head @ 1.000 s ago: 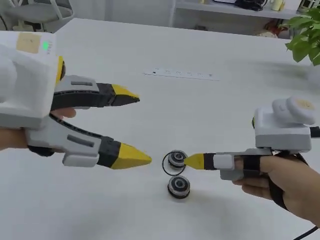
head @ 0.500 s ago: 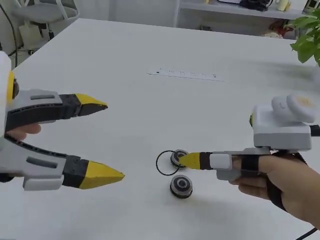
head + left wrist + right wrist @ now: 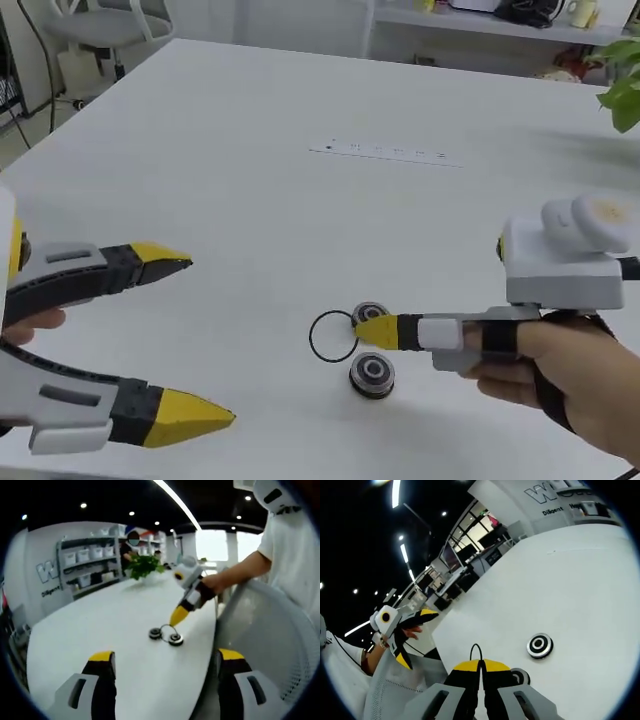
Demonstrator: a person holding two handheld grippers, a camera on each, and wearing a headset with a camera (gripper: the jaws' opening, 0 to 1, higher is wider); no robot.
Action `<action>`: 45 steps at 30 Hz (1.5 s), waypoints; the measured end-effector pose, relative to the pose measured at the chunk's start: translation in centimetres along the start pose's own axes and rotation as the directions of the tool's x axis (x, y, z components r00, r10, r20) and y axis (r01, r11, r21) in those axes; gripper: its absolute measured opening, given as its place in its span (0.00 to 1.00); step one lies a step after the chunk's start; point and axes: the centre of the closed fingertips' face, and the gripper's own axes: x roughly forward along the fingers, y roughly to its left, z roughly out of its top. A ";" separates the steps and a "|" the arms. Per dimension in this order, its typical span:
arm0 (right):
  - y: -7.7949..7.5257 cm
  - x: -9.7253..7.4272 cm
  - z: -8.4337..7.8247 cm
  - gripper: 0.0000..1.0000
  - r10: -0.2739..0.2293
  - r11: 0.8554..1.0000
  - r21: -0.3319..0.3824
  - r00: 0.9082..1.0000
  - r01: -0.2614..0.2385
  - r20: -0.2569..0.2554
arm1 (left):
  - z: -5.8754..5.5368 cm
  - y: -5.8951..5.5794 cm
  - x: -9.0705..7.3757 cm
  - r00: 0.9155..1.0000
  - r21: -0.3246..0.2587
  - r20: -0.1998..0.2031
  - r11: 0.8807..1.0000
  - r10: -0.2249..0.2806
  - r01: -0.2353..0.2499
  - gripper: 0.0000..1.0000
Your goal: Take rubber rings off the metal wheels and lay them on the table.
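Black rubber is what I'm watching. In the head view the rubber ring point(image 3: 331, 336) lies flat on the table point(image 3: 300, 200), just left of the far wheel point(image 3: 372, 312). Its right edge meets the yellow tip of the right gripper point(image 3: 368, 331), whose jaws are pressed together. The near wheel point(image 3: 372, 373) sits just beside that tip. The left gripper point(image 3: 180, 337) hovers well apart, jaws spread wide and holding nothing.

In the left gripper view, its own jaws stand open over bare table. Beyond them the right gripper point(image 3: 178, 616) points down at the two wheels point(image 3: 175, 639), with the ring point(image 3: 164, 628) a thin arc between them.

In the right gripper view, the two jaws meet tight along their seam and a sliver of black loop point(image 3: 476, 653) rises from it. I judge the right gripper is pinching the ring by a very small bite. One wheel point(image 3: 539, 645) lies just ahead; the other peeks from behind a jaw.

Here is what worries me. That bite is shallow, so a quick pull could let the ring spring free and skitter off. I cannot tell whether the ring's far side is fully clear of the wheel (the tip hides it). If it is snagged, dragging it would tow the wheel, since nothing braces it. The tip could also nudge the near wheel and set it rolling.
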 end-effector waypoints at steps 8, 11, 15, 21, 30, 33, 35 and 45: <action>0.5 0.4 -0.3 0.00 0.010 1.000 -0.018 1.000 -0.010 -0.015 | -1.1 -0.6 0.4 1.000 -0.022 -0.021 1.000 -0.003 0.003 0.86; 0.5 0.5 -0.4 0.00 0.010 1.000 -0.020 1.000 -0.010 -0.016 | -1.9 -0.9 0.5 0.999 -0.031 -0.043 0.999 -0.011 0.009 0.87; 0.5 0.7 -0.7 0.00 0.004 1.000 -0.027 1.000 -0.004 -0.027 | -2.1 -1.2 0.5 0.999 -0.044 -0.050 0.999 -0.019 0.016 0.87; 0.4 1.0 -0.9 0.00 0.003 0.999 -0.038 0.999 -0.004 -0.037 | -1.9 -1.0 0.4 0.999 -0.057 -0.033 0.998 -0.007 0.006 0.87; 0.5 1.8 -1.6 0.00 -0.005 0.999 -0.049 0.998 0.002 -0.061 | -1.9 -1.0 0.4 0.999 -0.056 -0.032 0.998 -0.002 0.000 0.86; 0.4 2.1 -2.1 0.00 -0.008 0.999 -0.053 0.997 0.003 -0.082 | -2.0 -1.1 0.5 0.999 -0.058 -0.031 0.998 -0.010 0.008 0.85; 0.5 2.2 -2.4 0.00 -0.009 0.998 -0.062 0.996 0.004 -0.093 | -2.0 -1.2 0.5 0.999 -0.057 -0.033 0.998 -0.012 0.010 0.85; 0.1 2.8 -3.1 0.00 -0.032 0.997 -0.075 0.993 0.023 -0.117 | -1.8 -0.8 0.4 1.000 -0.083 -0.015 0.997 0.007 -0.009 0.83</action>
